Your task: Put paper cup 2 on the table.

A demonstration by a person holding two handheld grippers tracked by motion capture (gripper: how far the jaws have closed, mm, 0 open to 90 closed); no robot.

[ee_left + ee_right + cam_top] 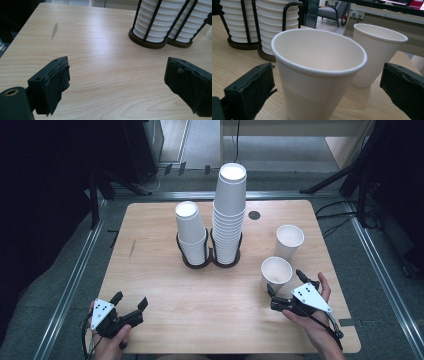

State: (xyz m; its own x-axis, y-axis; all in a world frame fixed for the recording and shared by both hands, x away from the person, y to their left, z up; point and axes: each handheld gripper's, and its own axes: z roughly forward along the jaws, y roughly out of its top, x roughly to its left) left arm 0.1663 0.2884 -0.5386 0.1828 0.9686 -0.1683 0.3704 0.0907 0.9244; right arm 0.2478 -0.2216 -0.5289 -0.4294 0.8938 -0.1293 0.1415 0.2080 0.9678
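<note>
In the high view, a wooden bench is seen with a black double rack at its centre, holding a short stack of cups and a taller stack. Two loose paper cups stand upright at the right of the frame: the near cup and, just beyond it and apart from it, the far cup. The right gripper is held at the lower right with its jaws spread, one on each side of the near cup's base. The left gripper rests at the lower left, its jaws parted and nothing between them.

In the left gripper view, bare bench lies between the wide-open jaws, and the rack's base is seen at the upper right.

In the right gripper view, the near cup stands between the open jaws, untouched by either pad as far as can be told; the far cup stands behind it at the right.

The near cup is judged very light, thin-walled and easily crushed or tipped. It would best be taken across its side wall, below the stiffer rolled rim, with gentle pressure.
</note>
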